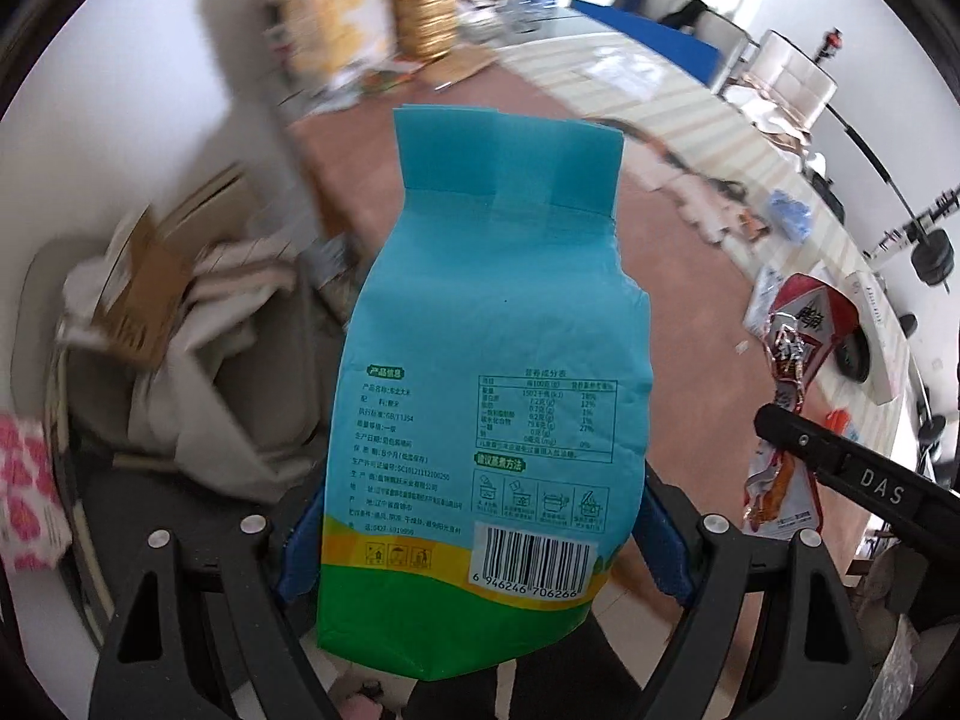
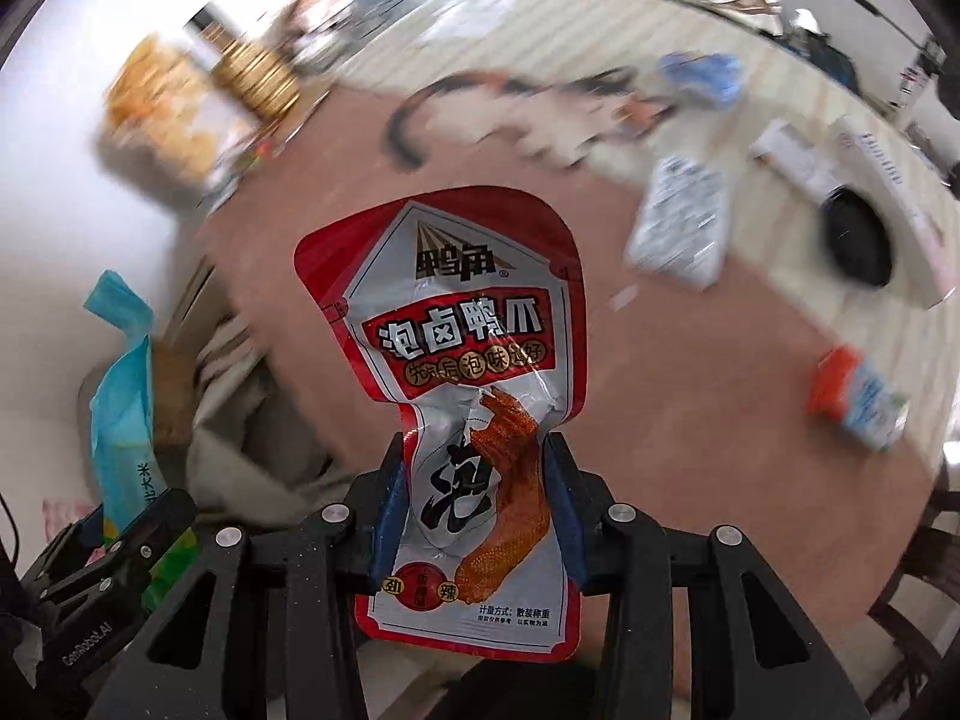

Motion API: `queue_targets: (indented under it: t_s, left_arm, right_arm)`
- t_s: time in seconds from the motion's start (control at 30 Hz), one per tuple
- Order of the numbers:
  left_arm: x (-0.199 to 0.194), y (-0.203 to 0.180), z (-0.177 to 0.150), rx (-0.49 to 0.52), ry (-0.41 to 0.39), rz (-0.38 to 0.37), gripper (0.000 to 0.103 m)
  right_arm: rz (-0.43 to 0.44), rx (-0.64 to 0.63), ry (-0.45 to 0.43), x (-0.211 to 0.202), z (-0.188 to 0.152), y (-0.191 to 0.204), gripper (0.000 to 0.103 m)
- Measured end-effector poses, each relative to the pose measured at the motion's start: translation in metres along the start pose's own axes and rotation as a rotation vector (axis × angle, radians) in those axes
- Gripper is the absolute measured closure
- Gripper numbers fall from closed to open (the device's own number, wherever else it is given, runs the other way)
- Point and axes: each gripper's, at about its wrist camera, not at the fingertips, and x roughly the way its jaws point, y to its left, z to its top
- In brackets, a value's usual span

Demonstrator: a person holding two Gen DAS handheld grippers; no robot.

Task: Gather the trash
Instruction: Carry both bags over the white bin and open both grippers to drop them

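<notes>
Fingers first: your left gripper [image 1: 480,546] has its blue pads [image 1: 298,546] pressed on both sides of a big teal rice bag [image 1: 489,360], jaws standing fairly wide because the bag is wide. You've got it by the lower green part, just around the barcode, and the folded top flap sticks up and away from you. It's clear of everything, hanging over the brown floor [image 1: 456,90].

Your right gripper [image 2: 477,516] is squeezed down about as tight as it goes on a red and silver duck-foot snack pouch [image 2: 456,360]. The pads [image 2: 387,510] pinch the pouch's narrow waist, so the wide red top fans out above the fingers and the bottom edge hangs back toward you.

From the left wrist view you can spot that same pouch off on the right with the other gripper's black arm across it. From the right wrist view the teal bag shows at the far left edge.

Down on the left, near you, there's a bin or heap of cardboard and crumpled paper [image 1: 180,324], kinda blurry. Over on the right, the pale striped mat [image 2: 750,138] has loose stuff on it: a white printed packet [image 2: 678,222], an orange and blue carton [image 2: 858,399], a black round lid [image 2: 855,237], blue crumpled wrap [image 2: 702,75].
</notes>
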Motion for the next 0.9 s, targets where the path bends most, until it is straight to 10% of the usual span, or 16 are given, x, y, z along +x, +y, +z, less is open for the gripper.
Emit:
queue_targets:
  t_s: [0.23, 0.57, 0.9]
  left_arm:
    - [0.044, 0.091, -0.08, -0.153, 0.138, -0.011, 0.018]
    - [0.255, 0.184, -0.193, -0.424, 0.439, -0.166, 0.018]
    - [0.408, 0.242, -0.244, -0.58, 0.481, -0.162, 0.001]
  right_arm:
    - [0.033, -0.107, 0.151, 0.071, -0.088, 0.075, 0.059]
    - [0.003, -0.18, 0.453, 0.272, -0.196, 0.087, 0.059]
    - [0.055, -0.167, 0.625, 0.475, -0.25, 0.073, 0.051]
